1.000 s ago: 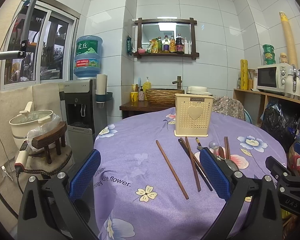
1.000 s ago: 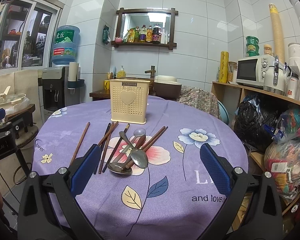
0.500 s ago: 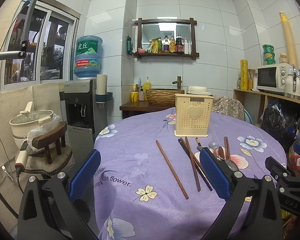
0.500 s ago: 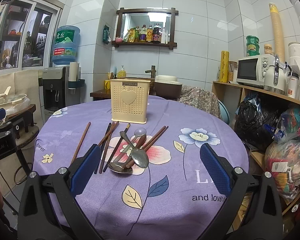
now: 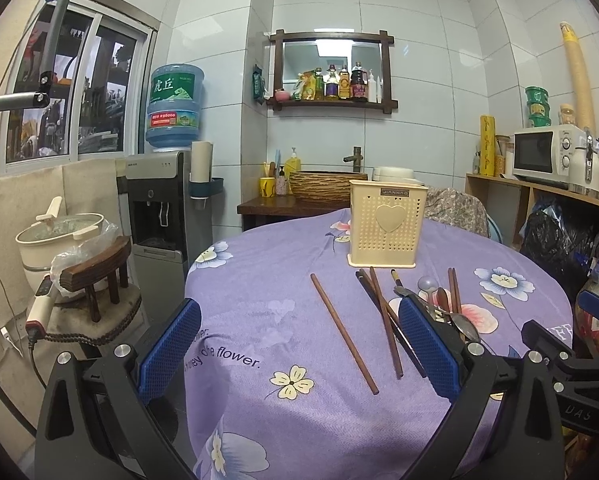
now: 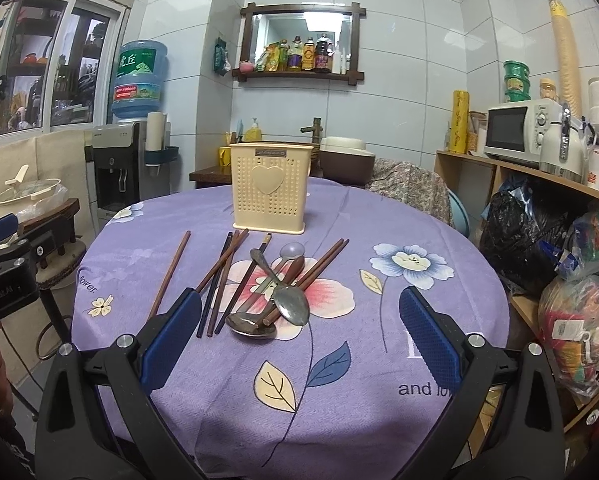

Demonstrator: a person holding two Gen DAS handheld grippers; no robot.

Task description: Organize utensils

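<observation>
A cream perforated utensil holder with a heart on it stands upright at the far side of the round table; it also shows in the left wrist view. In front of it lie several brown chopsticks, two metal spoons and a small grey spoon, loosely piled. One chopstick lies apart to the left. My left gripper is open and empty above the table's near left edge. My right gripper is open and empty, just short of the spoons.
The table wears a purple flowered cloth. A water dispenser and a pot on a stool stand to the left. Shelves with a microwave and bags stand to the right. A basin counter is behind.
The right gripper has edged slightly closer to the table. The left gripper and the utensils have not moved.
</observation>
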